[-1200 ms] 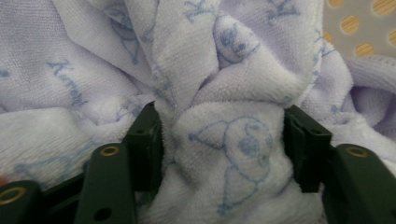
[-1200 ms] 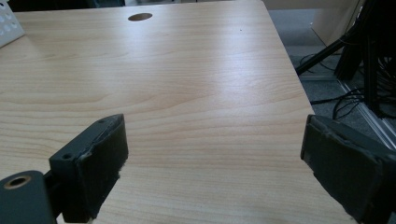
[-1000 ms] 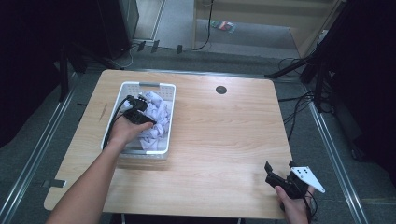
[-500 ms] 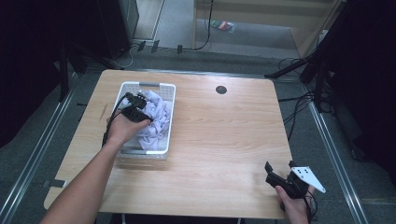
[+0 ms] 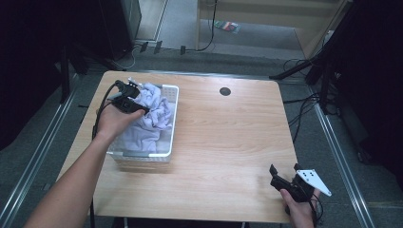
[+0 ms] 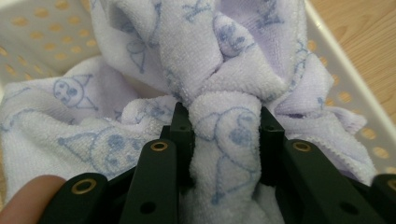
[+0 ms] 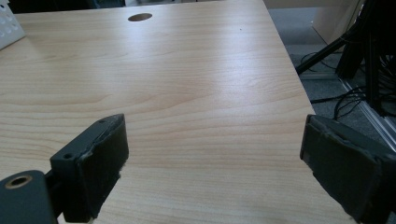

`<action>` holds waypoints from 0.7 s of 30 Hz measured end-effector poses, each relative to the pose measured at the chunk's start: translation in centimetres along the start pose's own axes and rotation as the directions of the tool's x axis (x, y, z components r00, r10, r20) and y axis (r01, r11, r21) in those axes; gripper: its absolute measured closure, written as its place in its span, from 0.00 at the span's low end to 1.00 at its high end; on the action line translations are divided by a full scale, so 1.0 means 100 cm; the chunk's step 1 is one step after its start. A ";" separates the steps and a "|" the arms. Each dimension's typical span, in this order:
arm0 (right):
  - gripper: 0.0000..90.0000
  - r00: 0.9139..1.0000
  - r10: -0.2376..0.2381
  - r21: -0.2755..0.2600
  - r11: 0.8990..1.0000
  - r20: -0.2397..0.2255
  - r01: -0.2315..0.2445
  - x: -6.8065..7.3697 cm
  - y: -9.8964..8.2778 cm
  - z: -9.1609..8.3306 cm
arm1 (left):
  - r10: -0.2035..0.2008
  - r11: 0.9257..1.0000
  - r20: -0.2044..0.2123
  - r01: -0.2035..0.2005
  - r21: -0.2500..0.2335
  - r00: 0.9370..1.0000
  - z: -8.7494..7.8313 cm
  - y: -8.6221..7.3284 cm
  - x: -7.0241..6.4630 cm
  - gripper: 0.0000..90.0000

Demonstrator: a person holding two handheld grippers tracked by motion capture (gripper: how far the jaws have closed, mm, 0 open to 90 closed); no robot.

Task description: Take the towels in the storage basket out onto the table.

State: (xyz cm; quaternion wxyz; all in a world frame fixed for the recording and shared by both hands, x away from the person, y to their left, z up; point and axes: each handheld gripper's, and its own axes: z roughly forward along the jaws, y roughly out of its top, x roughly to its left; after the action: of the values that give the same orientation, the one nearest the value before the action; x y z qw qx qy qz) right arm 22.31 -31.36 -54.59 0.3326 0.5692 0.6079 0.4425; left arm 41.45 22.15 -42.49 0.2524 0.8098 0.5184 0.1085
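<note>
A pale lilac terry towel printed with small blue cartoon faces (image 6: 224,140) is seen bunched inside a white perforated plastic basket (image 5: 172,124), which stands on the left part of a light wooden table (image 5: 228,142). In the left gripper view, a thick fold of this towel is pinched between the two black jaws of the left gripper (image 6: 225,128), the cloth bulging up and out between them, while more of the towel is heaped behind and to both sides against the basket's holed walls. In the high view, the left gripper (image 5: 127,100) is held over the far left part of the basket by the person's left hand (image 5: 113,119), the forearm reaching in from the bottom left, and a black cable is seen trailing from it down the left side. A fingertip is visible at the lower left corner of the left gripper view. The right gripper (image 5: 281,179) is held low over the near right corner of the table, well apart from the basket, with its grey three-cornered plate (image 5: 313,181) on top. In the right gripper view, the right gripper's (image 7: 212,158) jaws are spread wide with only bare wood between them. A small dark round hole (image 5: 225,91) is set in the tabletop near the far edge.
</note>
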 end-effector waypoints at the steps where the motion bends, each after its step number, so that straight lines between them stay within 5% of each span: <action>1: 0.09 1.000 0.000 0.000 1.000 0.000 0.000 0.000 0.000 0.000 | 0.004 1.000 -0.001 -0.004 -0.003 1.000 -0.002 0.001 0.000 0.77; 8: 0.09 1.000 0.003 0.000 1.000 0.001 -0.003 0.000 0.000 0.000 | -0.002 1.000 0.007 0.003 -0.018 1.000 -0.008 0.002 0.002 0.77; 21: 0.09 1.000 -0.004 0.001 1.000 0.000 0.004 0.000 0.000 0.000 | 0.026 0.999 0.008 -0.026 -0.036 1.000 -0.045 0.025 -0.004 0.76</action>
State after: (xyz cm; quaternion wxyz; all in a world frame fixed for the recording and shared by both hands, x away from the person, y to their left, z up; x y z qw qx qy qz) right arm 22.35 -31.34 -54.59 0.3333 0.5682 0.6094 0.4413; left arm 41.26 22.30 -37.39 0.2677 0.8122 0.5048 0.1175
